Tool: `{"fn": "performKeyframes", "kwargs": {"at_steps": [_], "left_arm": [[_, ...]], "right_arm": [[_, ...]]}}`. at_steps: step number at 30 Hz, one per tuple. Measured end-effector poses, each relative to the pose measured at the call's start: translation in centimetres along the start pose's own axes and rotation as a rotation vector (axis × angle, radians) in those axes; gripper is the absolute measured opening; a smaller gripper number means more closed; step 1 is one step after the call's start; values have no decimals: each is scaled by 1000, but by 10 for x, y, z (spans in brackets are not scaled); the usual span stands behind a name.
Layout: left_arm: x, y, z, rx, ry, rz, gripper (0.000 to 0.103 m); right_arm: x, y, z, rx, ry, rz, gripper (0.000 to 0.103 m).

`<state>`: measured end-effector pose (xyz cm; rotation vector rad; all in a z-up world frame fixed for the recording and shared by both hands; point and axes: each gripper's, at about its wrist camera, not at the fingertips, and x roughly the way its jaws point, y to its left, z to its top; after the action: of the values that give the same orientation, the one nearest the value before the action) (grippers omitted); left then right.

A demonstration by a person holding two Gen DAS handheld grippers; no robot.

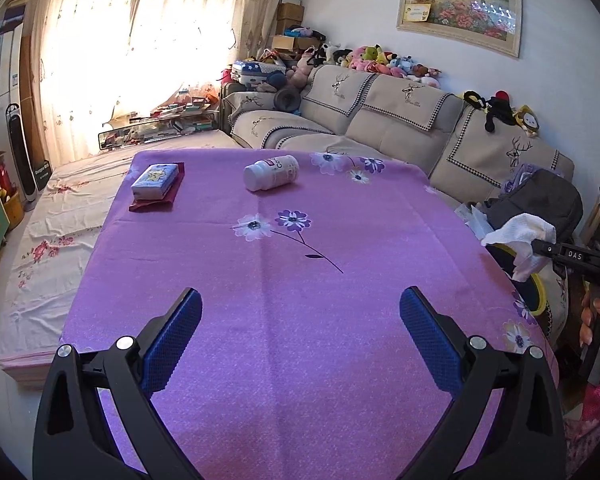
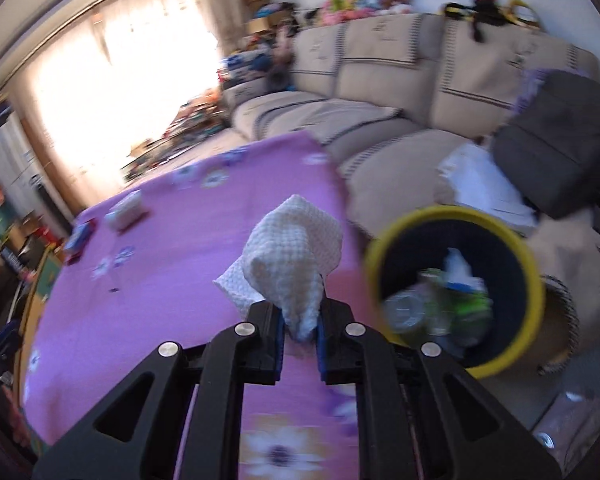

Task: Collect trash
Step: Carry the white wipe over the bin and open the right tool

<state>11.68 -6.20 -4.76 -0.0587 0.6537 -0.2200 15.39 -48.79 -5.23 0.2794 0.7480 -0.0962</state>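
Note:
My right gripper is shut on a crumpled white paper towel and holds it above the table's right edge, close to a yellow-rimmed dark trash bin with wrappers and bottles inside. In the left wrist view the right gripper holds the towel over the bin's rim. My left gripper is open and empty above the near part of the purple flowered tablecloth. A white bottle lies on its side at the far end. A tissue pack rests on a dark red packet.
A beige sofa wraps around the table's far and right sides, with a grey backpack and white papers on it. A low bed with a flowered sheet lies left of the table. A tower fan stands at left.

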Motion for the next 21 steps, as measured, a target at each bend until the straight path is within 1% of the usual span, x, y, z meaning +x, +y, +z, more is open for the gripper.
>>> {"fn": "performKeyframes", "kwargs": {"at_steps": [1, 6, 10, 14, 15, 16, 18, 20, 21], "left_arm": [[2, -5, -1, 4, 7, -5, 98], [10, -31, -4, 59, 28, -11, 98], [16, -44, -4, 83, 43, -15, 98], [25, -53, -6, 93, 71, -21, 98], [27, -55, -7, 94, 76, -24, 98], [29, -56, -7, 94, 81, -27, 98], [34, -59, -9, 95, 93, -36, 98], [37, -61, -10, 96, 102, -43, 98], [38, -62, -11, 98, 105, -45, 98]], "right_arm": [[5, -19, 0, 25, 4, -35, 13], [41, -83, -4, 109, 50, -141, 13], [68, -113, -9, 142, 90, -190, 13], [83, -128, -11, 141, 105, -237, 19], [85, -129, -10, 135, 110, -247, 29], [86, -132, -10, 133, 106, -258, 36], [85, -134, -9, 126, 89, -286, 62], [81, -132, -8, 117, 64, -325, 69], [79, -132, -9, 115, 55, -341, 71]]}}
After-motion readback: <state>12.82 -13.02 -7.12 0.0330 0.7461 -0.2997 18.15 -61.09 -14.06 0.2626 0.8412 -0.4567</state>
